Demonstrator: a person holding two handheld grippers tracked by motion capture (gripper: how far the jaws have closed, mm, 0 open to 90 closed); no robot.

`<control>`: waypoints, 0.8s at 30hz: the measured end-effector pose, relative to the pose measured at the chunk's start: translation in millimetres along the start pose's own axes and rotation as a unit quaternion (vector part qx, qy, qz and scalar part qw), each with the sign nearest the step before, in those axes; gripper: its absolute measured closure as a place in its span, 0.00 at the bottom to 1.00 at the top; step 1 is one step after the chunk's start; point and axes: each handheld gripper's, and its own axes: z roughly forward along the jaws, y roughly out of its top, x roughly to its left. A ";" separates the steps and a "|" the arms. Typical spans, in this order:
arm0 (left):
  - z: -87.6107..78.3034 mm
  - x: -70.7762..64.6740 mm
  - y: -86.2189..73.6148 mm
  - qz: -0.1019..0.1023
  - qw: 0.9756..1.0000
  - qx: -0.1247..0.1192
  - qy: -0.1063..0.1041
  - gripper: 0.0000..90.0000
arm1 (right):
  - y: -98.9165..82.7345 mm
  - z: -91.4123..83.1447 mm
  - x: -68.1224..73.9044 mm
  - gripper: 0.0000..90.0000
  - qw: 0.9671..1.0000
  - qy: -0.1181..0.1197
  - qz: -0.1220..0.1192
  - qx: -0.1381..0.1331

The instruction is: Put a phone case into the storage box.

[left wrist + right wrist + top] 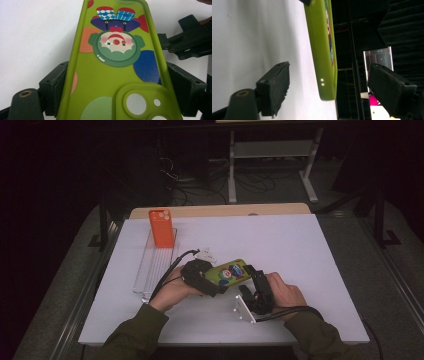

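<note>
A lime-green phone case (pixel 230 271) printed with a clown and coloured dots is held just above the white table (pixel 290 240). My left gripper (pixel 212 282) is shut on its camera-hole end, and in the left gripper view the jaws press on both long edges of the case (pixel 110 75). My right gripper (pixel 251 276) sits at the case's far end. In the right gripper view the case (pixel 322 50) is seen edge-on between the jaws of the right gripper (pixel 329 75), with a gap on each side, so it stands open. The right gripper (pixel 190 37) also appears from the left gripper view.
An orange phone case (pixel 161 227) stands upright at the far end of a clear slotted rack (pixel 150 270) on the table's left. A small white object (pixel 205 254) lies just behind the left hand. Dark floor, cables and a stand lie beyond the table.
</note>
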 end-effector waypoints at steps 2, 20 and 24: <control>0.4 -0.2 0.3 0.003 1.000 0.002 -0.002 0.17 | 1.7 -0.4 0.9 0.28 1.000 -0.001 -0.005 -0.001; 3.3 -6.1 1.0 0.008 1.000 0.005 -0.017 0.17 | 5.1 -0.2 7.2 0.61 1.000 0.000 -0.027 -0.001; 3.5 -5.8 1.2 0.017 1.000 0.009 -0.016 0.17 | 6.1 -0.7 7.9 0.69 1.000 0.004 -0.030 -0.003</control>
